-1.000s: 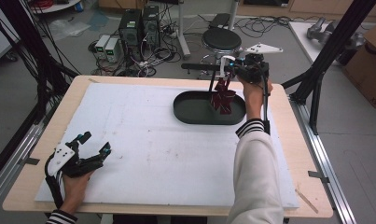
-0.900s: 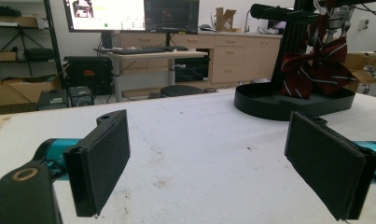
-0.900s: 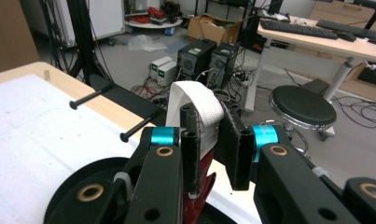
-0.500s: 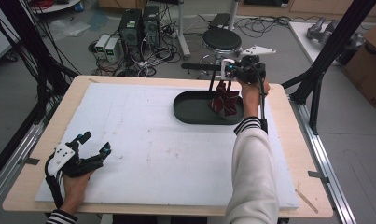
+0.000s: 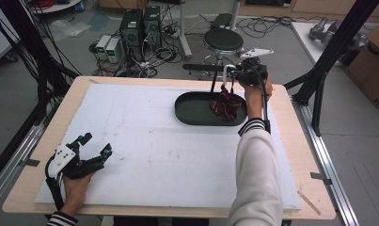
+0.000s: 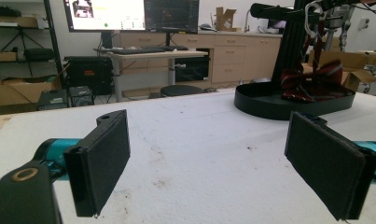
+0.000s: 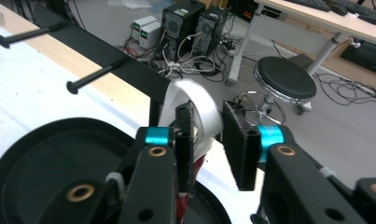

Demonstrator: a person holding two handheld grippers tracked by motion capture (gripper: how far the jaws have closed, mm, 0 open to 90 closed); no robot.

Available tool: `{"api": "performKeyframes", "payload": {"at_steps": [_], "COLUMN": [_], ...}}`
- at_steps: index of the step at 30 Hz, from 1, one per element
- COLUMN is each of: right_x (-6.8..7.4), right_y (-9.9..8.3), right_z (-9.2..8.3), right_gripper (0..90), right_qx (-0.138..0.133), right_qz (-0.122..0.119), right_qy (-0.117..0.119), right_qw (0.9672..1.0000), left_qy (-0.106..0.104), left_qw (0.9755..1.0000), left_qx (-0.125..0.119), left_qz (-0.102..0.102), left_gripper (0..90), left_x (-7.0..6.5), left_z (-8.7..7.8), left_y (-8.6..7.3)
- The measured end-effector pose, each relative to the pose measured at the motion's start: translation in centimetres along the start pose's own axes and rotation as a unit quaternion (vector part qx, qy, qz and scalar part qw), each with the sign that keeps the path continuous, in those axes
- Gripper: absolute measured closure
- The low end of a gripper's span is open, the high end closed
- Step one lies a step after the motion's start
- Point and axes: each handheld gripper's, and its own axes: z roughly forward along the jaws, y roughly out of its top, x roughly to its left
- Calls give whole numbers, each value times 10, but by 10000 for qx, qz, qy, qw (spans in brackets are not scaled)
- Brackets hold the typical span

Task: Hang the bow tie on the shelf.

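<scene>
A dark red bow tie (image 5: 227,106) with a white strap (image 7: 199,105) lies bunched at the right end of the black oval tray (image 5: 187,110). My right gripper (image 5: 228,77) hovers just above it at the tray's far side. In the right gripper view its jaws have just been opening: a gap shows between the pads of the right gripper (image 7: 206,135), and the strap loops up between them, against the left pad. My left gripper (image 5: 97,143) rests on the white mat at the near left, open and empty. The left gripper view looks past its wide-apart pads (image 6: 101,158) to the tie (image 6: 316,79) and tray (image 6: 269,102).
A black stand with two horizontal pegs (image 5: 201,68) rises just behind the tray. The white mat (image 5: 145,136) covers most of the wooden table. Beyond the far edge stand a round stool (image 5: 223,38) and computer cases (image 5: 140,23) among cables.
The bow tie has sunk a little and spread out in the tray under the right gripper, which has barely shifted. The left gripper has stayed put.
</scene>
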Motion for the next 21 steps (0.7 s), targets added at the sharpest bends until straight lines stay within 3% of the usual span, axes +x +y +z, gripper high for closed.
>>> {"api": "performKeyframes", "payload": {"at_steps": [9, 13, 16, 21], "right_x": [0, 5, 13, 19], "right_y": [1, 1, 4, 8], "right_z": [-8, -14, -22, -35], "right_gripper": [599, 370, 127, 112], "right_qx": [-107, -320, -513, -745], "right_qz": [-3, 191, 445, 721], "right_qy": [34, 115, 172, 518], "right_qw": [9999, 9992, 9975, 9933], "left_qy": [2, -1, 6, 17], "left_qw": [10000, 10000, 10000, 10000], "left_qx": [2, 2, 4, -1], "left_qz": [5, 20, 37, 37], "left_gripper": [145, 145, 145, 145], "left_x": [0, 0, 0, -1], "left_z": [0, 0, 0, 0], "left_y": [0, 0, 0, 0]}}
